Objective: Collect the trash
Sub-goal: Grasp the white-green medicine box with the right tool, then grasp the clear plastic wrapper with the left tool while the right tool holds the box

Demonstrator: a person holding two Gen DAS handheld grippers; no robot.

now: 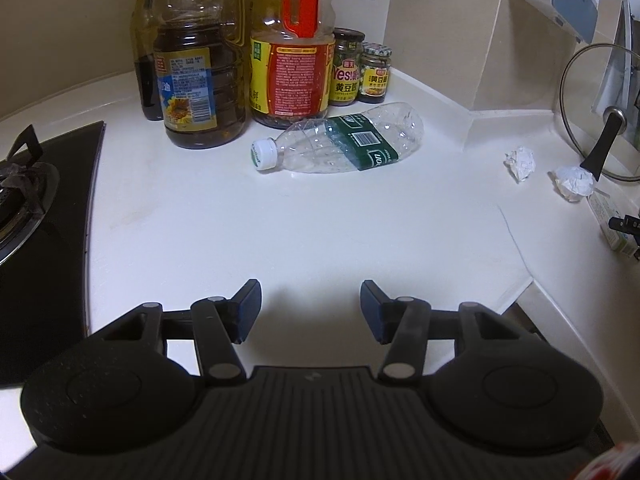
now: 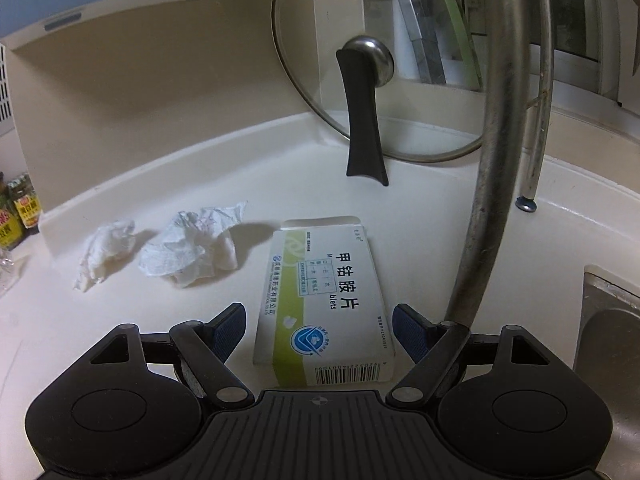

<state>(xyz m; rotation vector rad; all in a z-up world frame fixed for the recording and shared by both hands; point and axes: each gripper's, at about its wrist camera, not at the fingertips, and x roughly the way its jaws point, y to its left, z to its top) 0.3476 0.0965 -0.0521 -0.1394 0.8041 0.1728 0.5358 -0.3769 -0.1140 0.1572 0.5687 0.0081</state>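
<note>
A crushed clear plastic bottle (image 1: 340, 140) with a green label and white cap lies on its side on the white counter (image 1: 280, 232), well ahead of my left gripper (image 1: 310, 294), which is open with nothing between its fingers. Two crumpled tissue wads (image 1: 520, 163) (image 1: 574, 183) lie farther right. In the right wrist view a white and green medicine box (image 2: 324, 300) lies flat between the spread fingers of my right gripper (image 2: 320, 312); the pads stand apart from its sides. The two tissue wads (image 2: 106, 252) (image 2: 192, 248) sit just left of the box.
Large oil bottles (image 1: 196, 80) (image 1: 294, 60) and sauce jars (image 1: 347, 68) stand at the back wall. A black gas stove (image 1: 40, 220) is at the left. A glass lid (image 2: 312, 40) leans on the wall behind the box; a faucet (image 2: 492, 160) and sink (image 2: 608, 340) are to the right.
</note>
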